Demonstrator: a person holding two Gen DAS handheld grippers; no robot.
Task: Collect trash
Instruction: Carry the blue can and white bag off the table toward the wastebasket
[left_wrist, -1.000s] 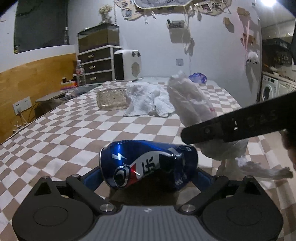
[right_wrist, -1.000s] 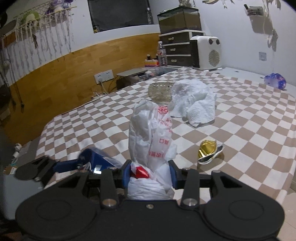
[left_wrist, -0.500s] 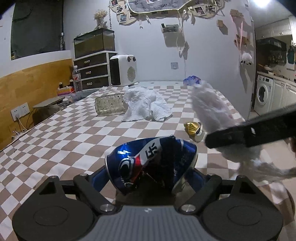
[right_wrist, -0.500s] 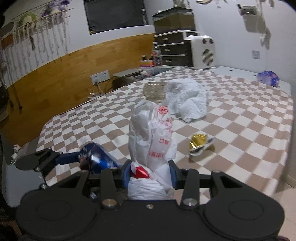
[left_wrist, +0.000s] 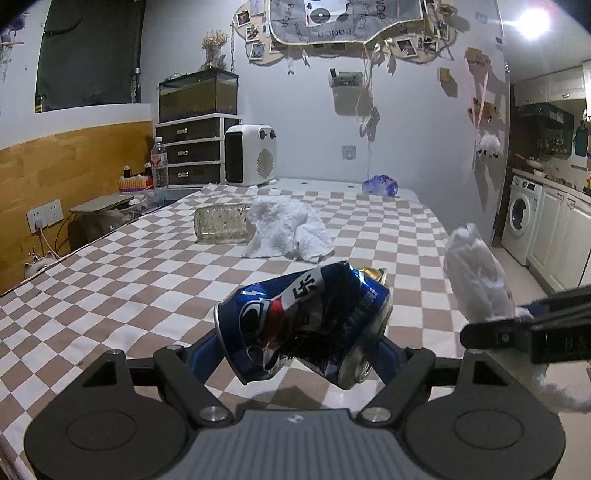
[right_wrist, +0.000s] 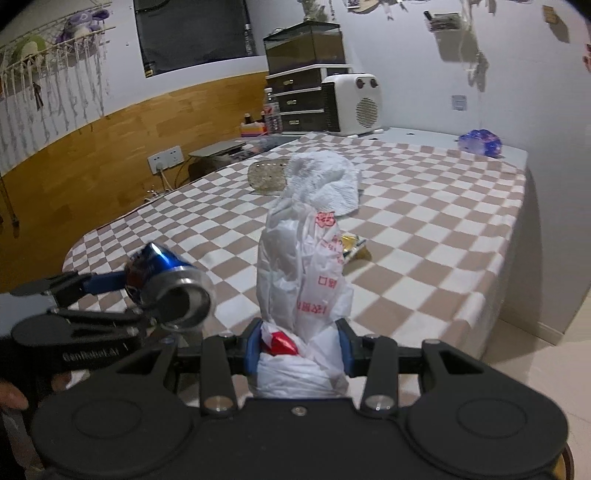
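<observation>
Crushed blue Pepsi can (left_wrist: 303, 325) sits clamped sideways between the two fingers of the left gripper (left_wrist: 301, 350), lifted above a table (left_wrist: 110, 288) covered in a brown-and-white checkered cloth. From the right wrist view, the same can (right_wrist: 166, 288) shows its silver end, held out at the left of the frame. The right gripper (right_wrist: 297, 349) is closed on a white plastic bag (right_wrist: 304, 280) with red printing, which stands upright between its fingers with something red tucked in at the pinch point. In the left wrist view, that bag (left_wrist: 476, 280) appears at the right edge, just beside the can. On the cloth lie a crumpled white towel (left_wrist: 288, 232), touching a clear glass dish (left_wrist: 221, 225) lying on its side, and a gold foil wrapper (right_wrist: 352, 247), which lies nearer than the towel. A blue wrapper (left_wrist: 380, 186) sits at the far edge.
</observation>
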